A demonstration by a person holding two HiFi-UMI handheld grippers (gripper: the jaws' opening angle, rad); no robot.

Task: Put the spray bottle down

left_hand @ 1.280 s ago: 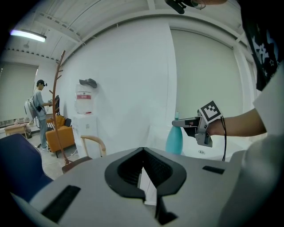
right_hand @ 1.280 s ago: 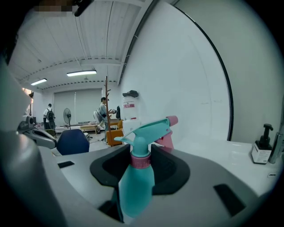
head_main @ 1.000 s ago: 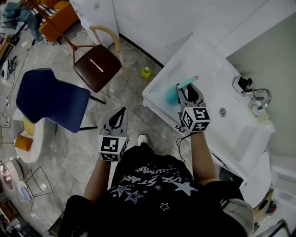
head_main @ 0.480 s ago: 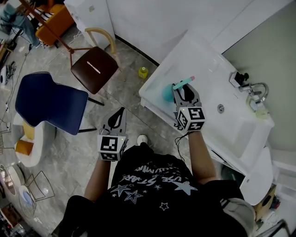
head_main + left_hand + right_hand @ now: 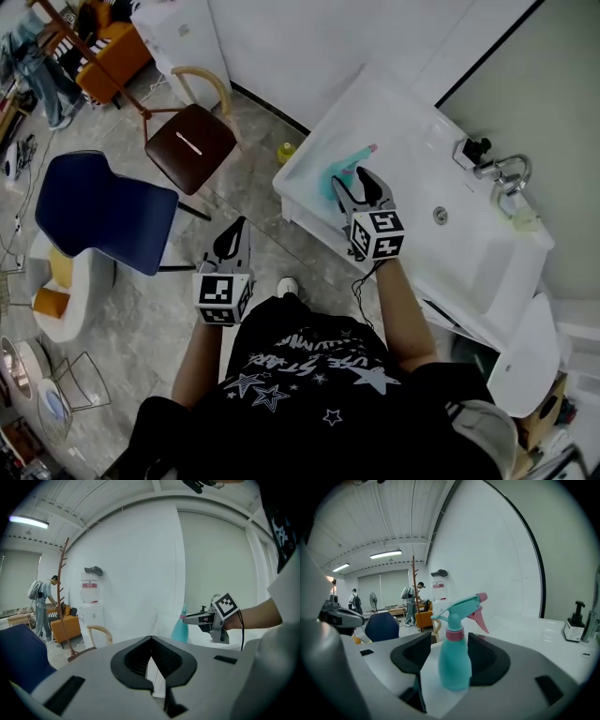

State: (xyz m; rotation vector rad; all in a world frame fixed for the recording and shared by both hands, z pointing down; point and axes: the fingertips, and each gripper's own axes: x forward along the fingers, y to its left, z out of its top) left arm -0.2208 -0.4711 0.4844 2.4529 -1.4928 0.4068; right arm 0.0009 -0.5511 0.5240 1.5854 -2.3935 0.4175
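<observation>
A teal spray bottle [image 5: 336, 175] with a pink trigger stands upright on the white counter [image 5: 394, 122], near its left corner. My right gripper [image 5: 355, 184] is around it, its jaws opening. In the right gripper view the bottle [image 5: 453, 660] stands between the two pads with a thin gap on each side. My left gripper [image 5: 234, 236] hangs over the floor to the left of the counter, shut and empty. From the left gripper view the bottle [image 5: 179, 630] shows beside the right gripper [image 5: 199, 618].
A sink with a faucet [image 5: 506, 173] and a soap dispenser [image 5: 473, 150] lies at the counter's right. On the floor are a brown chair [image 5: 192, 141], a blue chair [image 5: 98, 211] and a small yellow bottle [image 5: 286, 152]. People stand far off in the room.
The right gripper's jaws have spread off the spray bottle, which now stands free on the counter. Both hands shifted slightly.
</observation>
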